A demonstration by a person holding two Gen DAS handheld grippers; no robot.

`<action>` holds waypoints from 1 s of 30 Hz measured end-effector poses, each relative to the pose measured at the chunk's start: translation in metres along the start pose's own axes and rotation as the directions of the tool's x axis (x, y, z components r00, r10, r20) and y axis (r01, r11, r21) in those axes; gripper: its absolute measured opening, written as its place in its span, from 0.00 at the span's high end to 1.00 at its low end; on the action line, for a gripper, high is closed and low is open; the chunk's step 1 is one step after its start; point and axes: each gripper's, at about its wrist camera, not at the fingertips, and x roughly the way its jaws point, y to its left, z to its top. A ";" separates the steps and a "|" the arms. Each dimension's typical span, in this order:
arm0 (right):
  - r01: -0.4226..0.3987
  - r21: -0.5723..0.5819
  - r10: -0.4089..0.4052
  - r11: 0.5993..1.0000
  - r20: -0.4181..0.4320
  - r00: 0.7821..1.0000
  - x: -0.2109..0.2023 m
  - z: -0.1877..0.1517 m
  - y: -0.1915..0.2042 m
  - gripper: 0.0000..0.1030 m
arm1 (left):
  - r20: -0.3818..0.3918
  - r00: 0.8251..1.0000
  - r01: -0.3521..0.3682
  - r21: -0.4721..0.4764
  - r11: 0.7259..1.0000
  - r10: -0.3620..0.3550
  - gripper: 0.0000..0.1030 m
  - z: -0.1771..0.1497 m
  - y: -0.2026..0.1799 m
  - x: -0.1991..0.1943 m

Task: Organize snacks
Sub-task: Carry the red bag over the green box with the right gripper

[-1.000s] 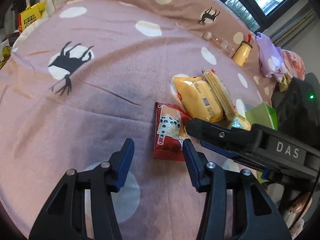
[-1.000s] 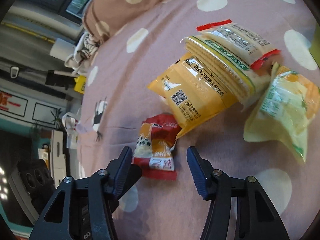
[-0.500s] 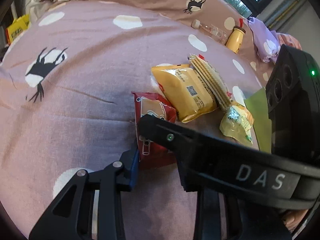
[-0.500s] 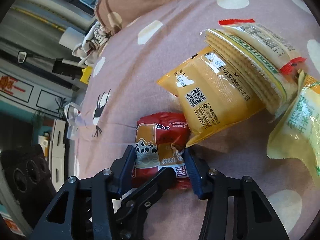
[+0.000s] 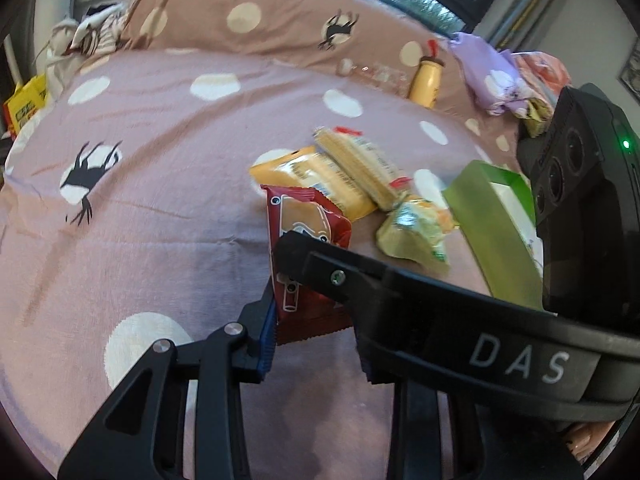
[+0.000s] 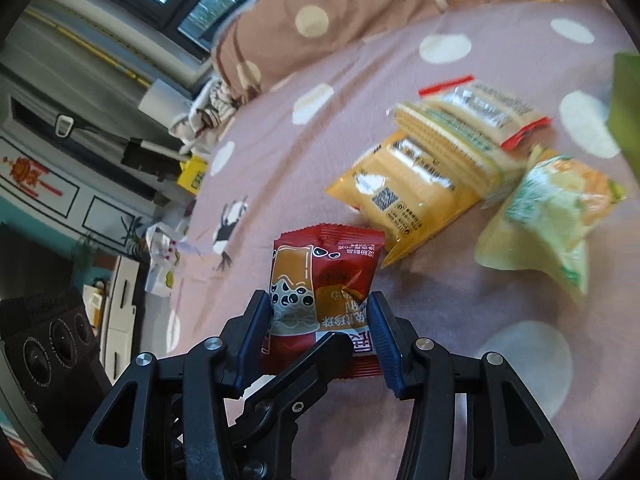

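A red snack packet [image 6: 320,280] with a bubble-tea picture is lifted off the pink bedspread; it also shows in the left wrist view [image 5: 306,248]. My right gripper [image 6: 320,328] is shut on its lower part. My left gripper [image 5: 312,320] stands around the same packet, its left pad [image 5: 267,332] against the packet's edge; the right gripper's finger crosses in front and hides the rest. Behind lie a yellow packet [image 6: 404,204], a cracker pack [image 6: 452,136] and a pale green bag [image 6: 548,220].
A green box [image 5: 496,224] stands at the right. A yellow bottle [image 5: 428,80] and a clear bottle [image 5: 376,74] lie near the pillow. A purple bag [image 5: 496,80] sits at the far right, a yellow box [image 5: 24,104] at the far left.
My right gripper closed on the red packet and raised it from the bedspread. The left gripper moved in around the packet, and both views tilted up toward the pillow.
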 end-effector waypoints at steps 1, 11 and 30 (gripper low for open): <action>0.001 -0.006 -0.001 1.000 0.013 1.000 -0.005 -0.001 0.001 0.49 | 0.014 1.000 0.004 0.009 1.000 -0.004 0.69 -0.002 -0.004 -0.005; 0.038 -0.057 -0.030 0.998 0.125 0.992 -0.063 -0.013 -0.001 0.49 | 0.065 0.997 0.032 0.116 0.993 -0.040 0.69 -0.006 -0.058 -0.025; 0.159 0.088 -0.180 0.983 0.356 0.917 -0.202 0.009 -0.110 0.49 | 0.031 0.975 0.194 0.359 0.913 -0.219 0.68 0.014 -0.221 0.013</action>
